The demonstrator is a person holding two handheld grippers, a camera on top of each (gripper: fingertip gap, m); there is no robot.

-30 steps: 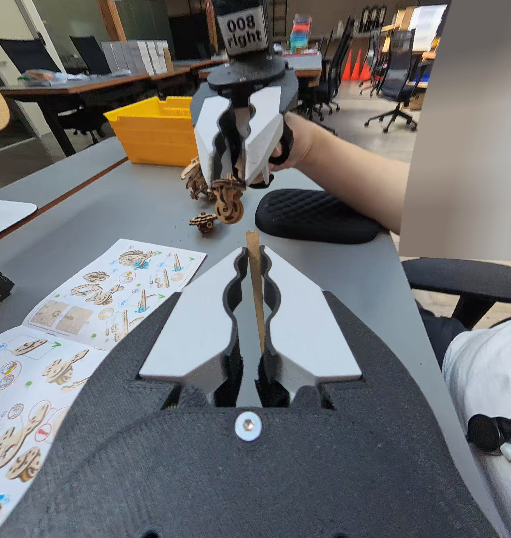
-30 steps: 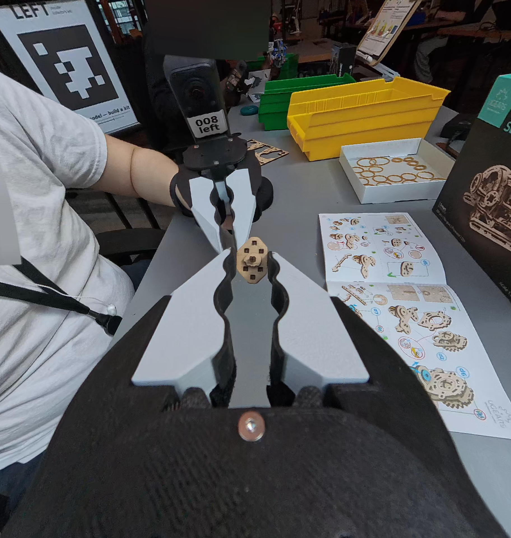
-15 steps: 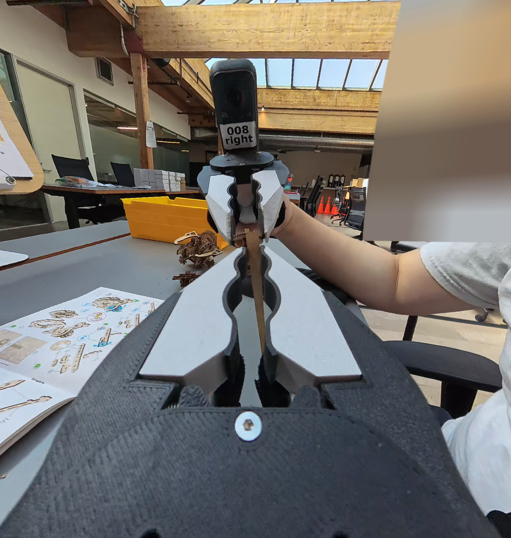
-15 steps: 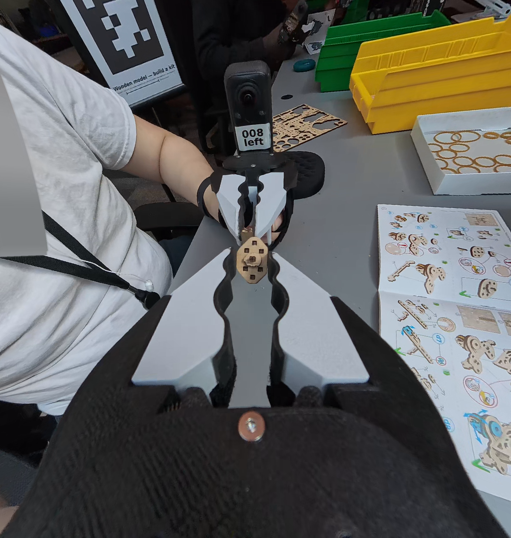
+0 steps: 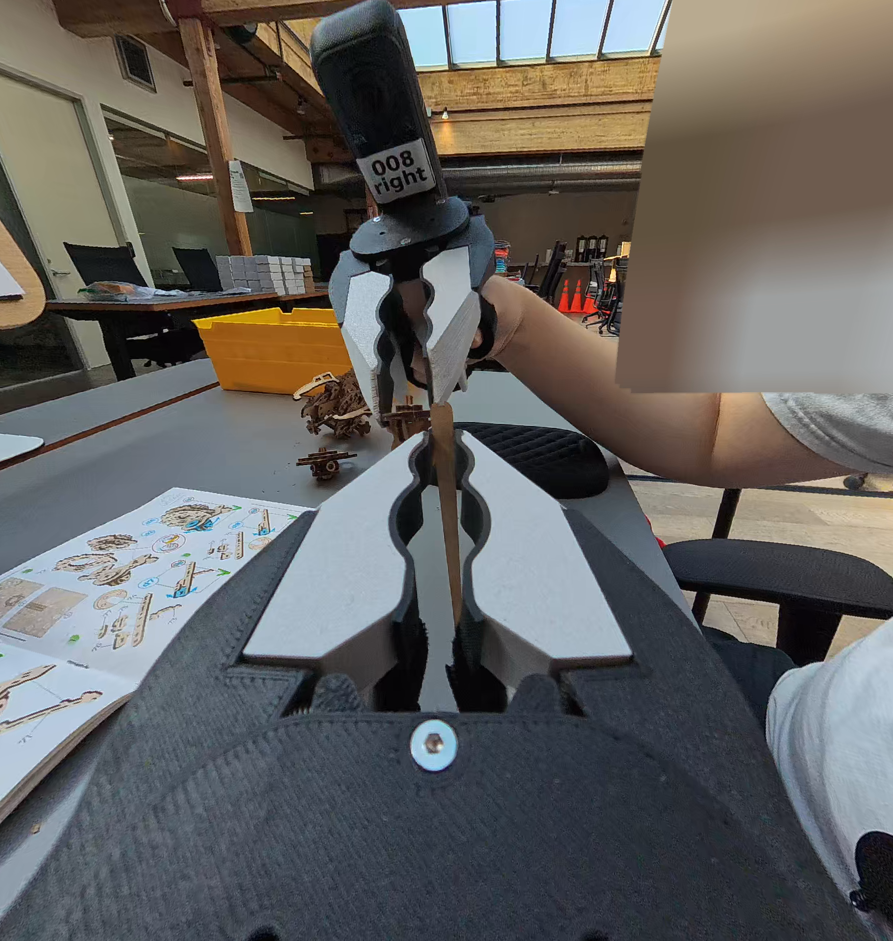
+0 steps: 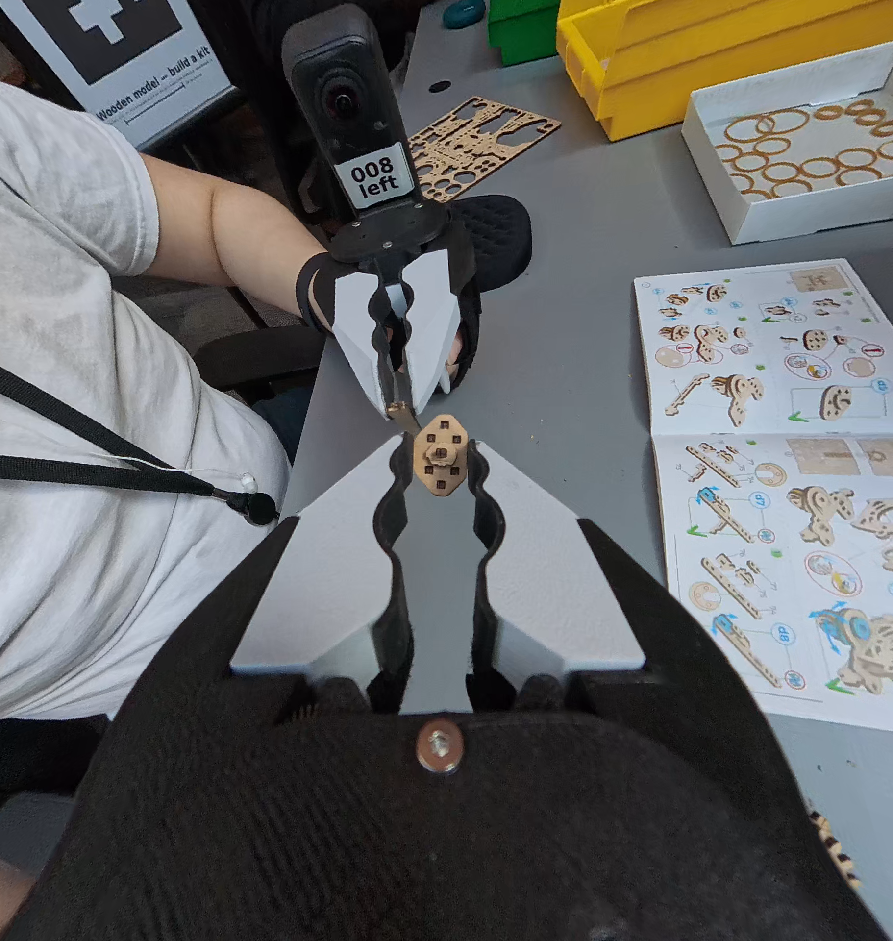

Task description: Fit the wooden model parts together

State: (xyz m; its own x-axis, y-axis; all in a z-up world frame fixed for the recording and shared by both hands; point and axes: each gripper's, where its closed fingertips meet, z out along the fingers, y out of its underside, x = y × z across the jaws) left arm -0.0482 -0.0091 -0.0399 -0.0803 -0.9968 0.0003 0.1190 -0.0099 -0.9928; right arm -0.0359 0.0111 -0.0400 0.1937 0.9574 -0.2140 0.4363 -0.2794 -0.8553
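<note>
A: How do the jaws of the left gripper (image 5: 442, 443) stand?

B: Nearly together, pinching a thin wooden strip (image 5: 447, 514) that runs lengthwise between the fingers, its tip poking out past them.

A: And the right gripper (image 6: 437, 448)?

B: Its jaws sit a little wider, clamped at the very tips on a small wooden block piece (image 6: 440, 461) with square holes in its face and a stub in the middle.

A: Where are the two parts relative to each other?

B: Raised above the grey table (image 6: 561, 315), tip to tip. The strip's end reaches the upper left edge of the block piece; whether it has entered a slot, B cannot tell.

A: What else lies there?

B: An open instruction booklet (image 6: 780, 458), a yellow bin (image 5: 276, 351), a part-built wooden assembly (image 5: 337, 405) and a black wrist pad (image 5: 541, 458).
</note>
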